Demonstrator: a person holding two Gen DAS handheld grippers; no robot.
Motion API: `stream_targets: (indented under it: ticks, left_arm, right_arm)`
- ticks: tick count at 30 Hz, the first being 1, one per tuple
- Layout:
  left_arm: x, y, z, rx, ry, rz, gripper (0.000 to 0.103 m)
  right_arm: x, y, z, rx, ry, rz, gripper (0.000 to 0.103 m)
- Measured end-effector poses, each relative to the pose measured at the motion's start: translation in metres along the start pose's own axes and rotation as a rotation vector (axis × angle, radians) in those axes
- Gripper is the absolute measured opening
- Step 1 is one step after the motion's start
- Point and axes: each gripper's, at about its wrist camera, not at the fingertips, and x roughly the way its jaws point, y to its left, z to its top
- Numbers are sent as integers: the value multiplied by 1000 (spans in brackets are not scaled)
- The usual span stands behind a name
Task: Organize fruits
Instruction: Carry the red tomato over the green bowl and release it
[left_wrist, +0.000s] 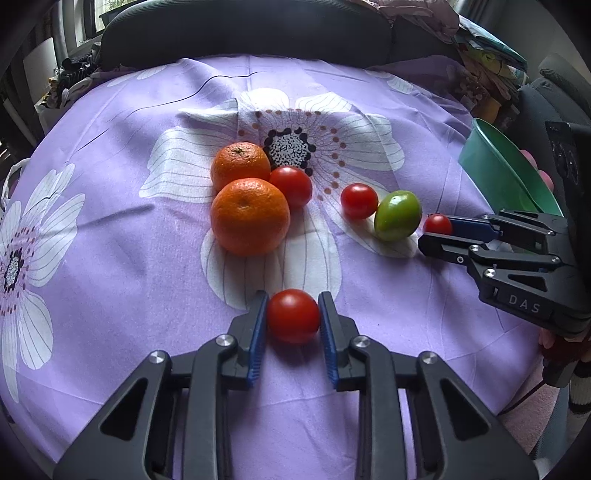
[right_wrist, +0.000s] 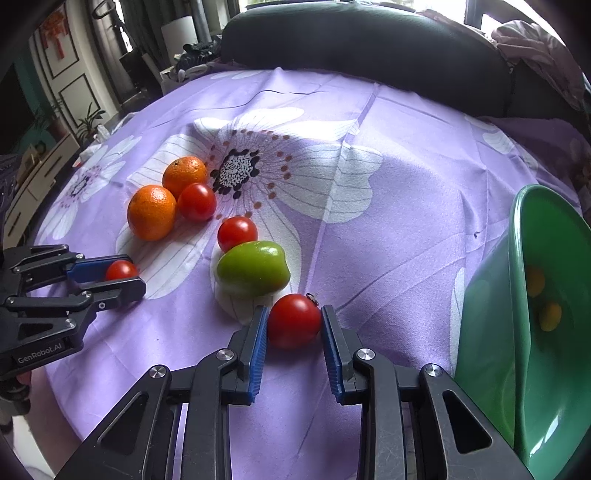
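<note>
The green bowl (right_wrist: 524, 332) is running off the frame's right edge, two yellowish fruits inside too blurred to name. Each gripper is clasping a red tomato on the purple flowered cloth (right_wrist: 388, 240): left gripper (left_wrist: 293, 317), right gripper (right_wrist: 294, 323) (dark chair back looming behind).

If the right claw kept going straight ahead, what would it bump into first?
It already has a red tomato between its fingers, so that comes first. Pushing on, the tomato would probably press into the green tomato just beyond and slightly left, though depth is hard to judge here.
</note>
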Motion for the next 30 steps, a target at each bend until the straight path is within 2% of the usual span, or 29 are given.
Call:
stream_targets:
  ticks: [7, 10, 17, 30]
  left_arm:
    - [-15, -15, -1, -13, -16, -73, 26]
    - [-20, -24, 0, -1, -24, -71, 26]
    - [-32, -48, 10, 24, -59, -126, 26]
    - [-32, -126, 68, 142, -134, -242, 26]
  right_arm:
    - [-29, 6, -9, 11, -68, 1, 30]
    - [-44, 10, -15, 8, -97, -9, 30]
    - [-74, 6, -24, 34, -173, -38, 30]
    - [-128, -39, -38, 147, -319, -124, 30]
